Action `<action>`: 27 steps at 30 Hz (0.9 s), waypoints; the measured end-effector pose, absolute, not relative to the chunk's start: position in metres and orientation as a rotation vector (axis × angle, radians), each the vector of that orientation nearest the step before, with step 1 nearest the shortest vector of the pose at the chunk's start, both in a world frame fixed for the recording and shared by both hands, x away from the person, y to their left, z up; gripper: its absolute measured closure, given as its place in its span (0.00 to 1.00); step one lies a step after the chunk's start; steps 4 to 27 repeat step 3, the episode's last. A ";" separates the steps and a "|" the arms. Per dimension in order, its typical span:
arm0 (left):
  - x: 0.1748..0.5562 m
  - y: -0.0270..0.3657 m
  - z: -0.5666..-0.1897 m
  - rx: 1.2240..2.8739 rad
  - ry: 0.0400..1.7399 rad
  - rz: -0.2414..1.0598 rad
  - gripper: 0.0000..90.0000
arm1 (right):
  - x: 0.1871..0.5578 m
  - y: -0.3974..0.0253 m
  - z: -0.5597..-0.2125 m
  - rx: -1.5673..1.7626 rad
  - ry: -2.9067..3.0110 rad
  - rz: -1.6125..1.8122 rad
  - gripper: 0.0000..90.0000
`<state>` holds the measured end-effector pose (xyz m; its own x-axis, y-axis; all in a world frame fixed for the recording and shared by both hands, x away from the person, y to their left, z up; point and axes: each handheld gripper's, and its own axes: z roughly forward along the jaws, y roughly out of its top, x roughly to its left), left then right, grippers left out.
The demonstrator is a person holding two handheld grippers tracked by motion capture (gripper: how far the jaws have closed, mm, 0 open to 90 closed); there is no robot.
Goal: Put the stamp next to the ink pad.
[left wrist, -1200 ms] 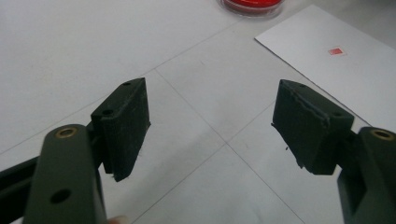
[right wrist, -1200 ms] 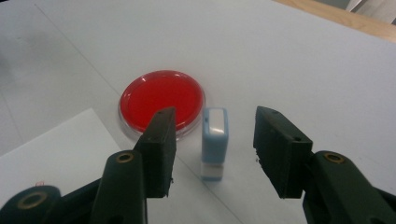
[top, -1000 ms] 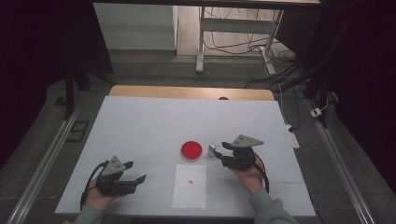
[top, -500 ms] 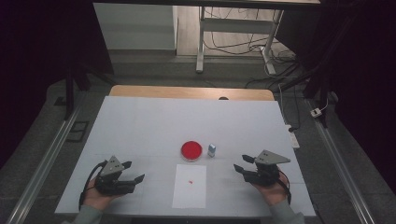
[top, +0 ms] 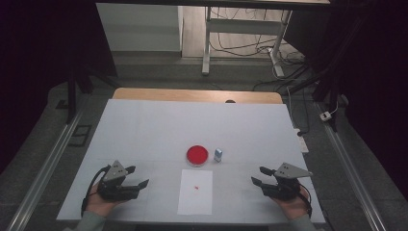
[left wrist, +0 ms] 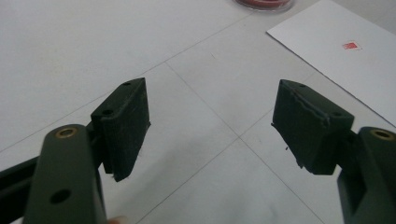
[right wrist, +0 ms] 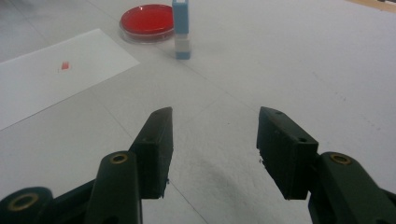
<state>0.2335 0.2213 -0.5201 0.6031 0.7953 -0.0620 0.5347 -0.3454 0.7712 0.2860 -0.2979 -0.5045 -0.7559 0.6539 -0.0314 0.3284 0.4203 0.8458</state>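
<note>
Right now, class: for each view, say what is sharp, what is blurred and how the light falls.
High view: dim, the surroundings nearly black, the white table evenly lit. Left gripper view: jaws fairly crisp, red dish soft at the top edge. Right gripper view: jaws sharp, a soft shadow between them, blue stamp slightly blurred.

A white worktop (top: 159, 130) carries a wooden strip (top: 192, 95) along its far edge. Beyond it, on the grey floor (top: 154, 67), stand the white legs of a desk frame (top: 208, 43) with black cables (top: 250, 45) tangled beneath it. A white power strip (top: 327, 116) lies on the floor at the right. Metal rails (top: 48, 163) run along both sides.
</note>
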 end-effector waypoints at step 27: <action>0.234 0.221 -0.520 2.037 1.048 0.419 0.31 | 0.286 -0.297 -0.503 0.833 2.320 1.268 0.50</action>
